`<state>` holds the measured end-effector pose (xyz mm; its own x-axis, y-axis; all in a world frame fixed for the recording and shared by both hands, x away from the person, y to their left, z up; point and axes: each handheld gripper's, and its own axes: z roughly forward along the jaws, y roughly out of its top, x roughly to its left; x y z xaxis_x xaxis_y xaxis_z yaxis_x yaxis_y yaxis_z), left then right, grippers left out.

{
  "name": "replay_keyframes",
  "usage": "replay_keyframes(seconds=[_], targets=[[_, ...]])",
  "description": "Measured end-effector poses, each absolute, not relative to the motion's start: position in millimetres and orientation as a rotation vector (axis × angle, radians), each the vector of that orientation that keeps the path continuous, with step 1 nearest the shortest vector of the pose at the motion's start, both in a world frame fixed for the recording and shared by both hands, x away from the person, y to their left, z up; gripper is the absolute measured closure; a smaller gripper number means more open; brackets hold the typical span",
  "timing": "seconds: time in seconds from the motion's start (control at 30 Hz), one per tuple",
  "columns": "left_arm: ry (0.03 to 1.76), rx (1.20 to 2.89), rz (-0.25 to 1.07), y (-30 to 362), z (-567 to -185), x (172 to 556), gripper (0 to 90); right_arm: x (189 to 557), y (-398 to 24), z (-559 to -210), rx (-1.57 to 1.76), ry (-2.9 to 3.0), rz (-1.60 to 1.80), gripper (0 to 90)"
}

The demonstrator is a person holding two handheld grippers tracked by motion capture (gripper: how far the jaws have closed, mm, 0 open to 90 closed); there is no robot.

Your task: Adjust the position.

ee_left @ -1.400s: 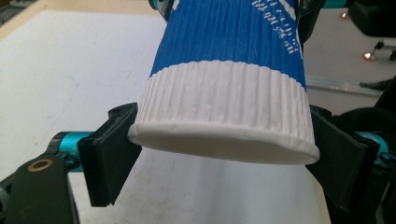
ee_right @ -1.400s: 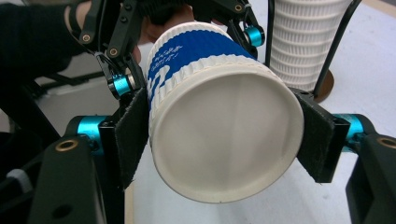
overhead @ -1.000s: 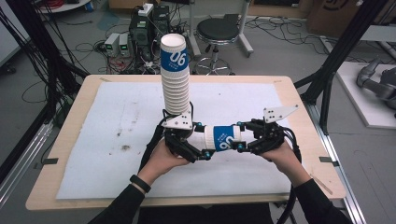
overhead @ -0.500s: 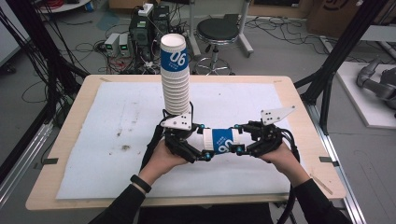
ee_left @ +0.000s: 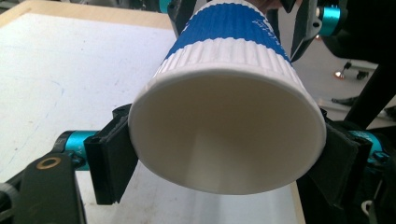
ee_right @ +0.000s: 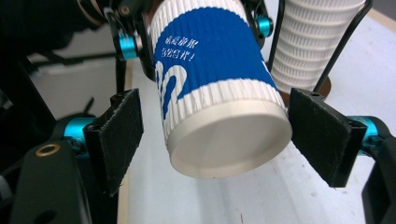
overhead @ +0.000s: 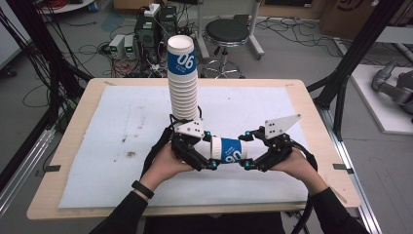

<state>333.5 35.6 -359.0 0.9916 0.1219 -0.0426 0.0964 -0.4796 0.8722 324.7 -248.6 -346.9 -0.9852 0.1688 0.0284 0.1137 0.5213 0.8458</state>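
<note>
A blue-and-white ribbed paper cup [overhead: 227, 150] lies level in the air between my two grippers, above the white mat. My left gripper [overhead: 210, 150] has just been closing, and its pads [ee_left: 112, 158] now press both sides of the cup [ee_left: 224, 135] near its open rim. My right gripper [overhead: 246, 149] has just been opening. Its pads [ee_right: 122, 135] stand apart from the cup's base [ee_right: 224, 140], with a gap on each side. A tall stack of the same cups [overhead: 183, 83] stands upright just behind the left gripper, and that stack [ee_right: 313, 42] also rises behind the held cup.
The white mat [overhead: 112, 122] covers most of the wooden table [overhead: 311, 112] and has small brown stains [overhead: 129, 155] at the left. Beyond the far edge stand a stool [overhead: 229, 34] and electronics with cables [overhead: 146, 34].
The right gripper's jaws have opened off the cup's base end. The left gripper's jaws have closed onto the rim end. Both hands have stayed about where they were.
</note>
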Motion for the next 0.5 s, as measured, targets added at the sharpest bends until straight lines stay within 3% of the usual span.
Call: replay_keyframes(seconds=[0.23, 0.5], targets=[[0.126, 2.121, 0.027, 28, -360, 330, 19.9, 322, -232, -358, 0.205, 2.769, 1.319, 22.9], [0.112, 2.020, 0.044, 31, -356, 329, 16.2, 326, -236, -359, 0.196, 2.783, 1.396, 28.3]])
